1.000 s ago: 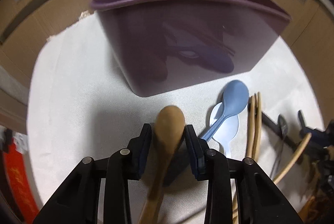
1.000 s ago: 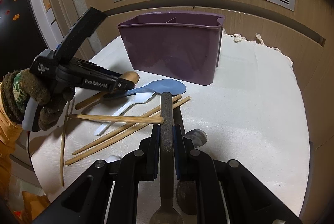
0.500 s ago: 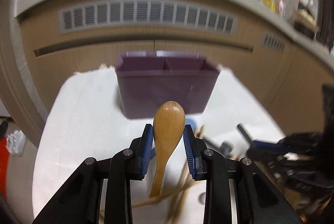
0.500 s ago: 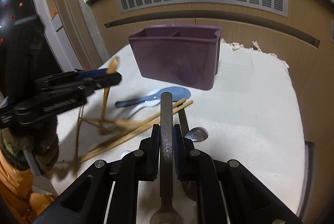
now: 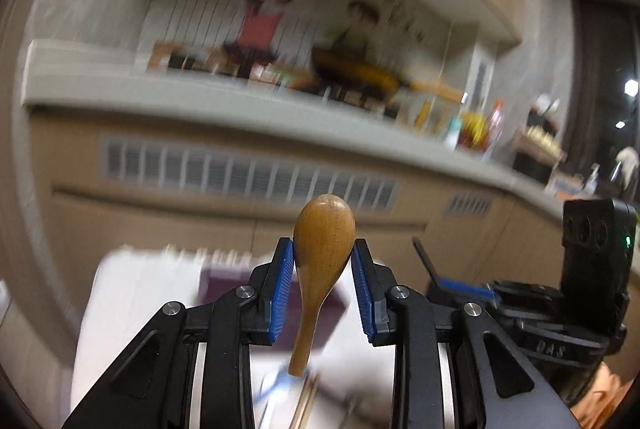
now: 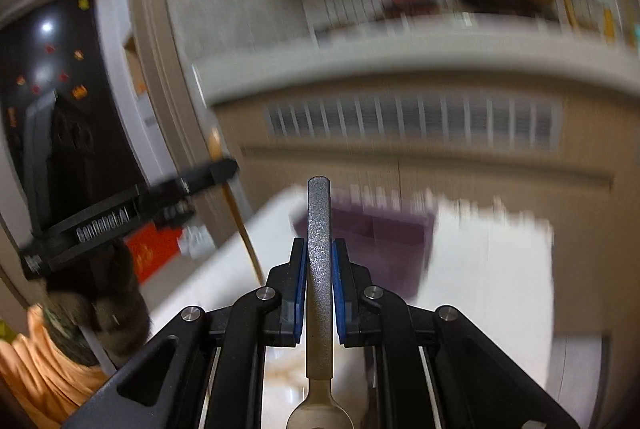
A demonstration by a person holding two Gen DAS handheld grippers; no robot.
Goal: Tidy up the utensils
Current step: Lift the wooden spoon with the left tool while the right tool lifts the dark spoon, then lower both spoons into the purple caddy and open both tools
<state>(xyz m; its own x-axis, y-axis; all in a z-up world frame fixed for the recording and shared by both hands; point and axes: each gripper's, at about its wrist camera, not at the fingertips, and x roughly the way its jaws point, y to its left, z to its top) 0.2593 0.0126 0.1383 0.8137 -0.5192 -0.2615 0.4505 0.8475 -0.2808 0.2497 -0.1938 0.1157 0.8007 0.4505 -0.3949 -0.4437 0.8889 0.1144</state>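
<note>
Left tongs (image 5: 324,265): you are holding a wooden spoon (image 5: 320,257) by its bowl, the blue pads pressing on both sides, jaws partly closed; its handle is hanging down toward the camera, above the blurred white cloth (image 5: 132,293) on the bench. The purple utensil caddy (image 5: 224,285) is sitting on that cloth, behind and below the spoon. At the far right of this view, your right tongs (image 5: 464,289) are showing side-on.

Right tongs (image 6: 320,261): you are gripping the speckled grey handle of a metal utensil (image 6: 319,269) with the jaws nearly closed on it; its head is lying toward the camera, cut off by the frame. The caddy (image 6: 380,241) is standing just beyond the handle's tip.
</note>
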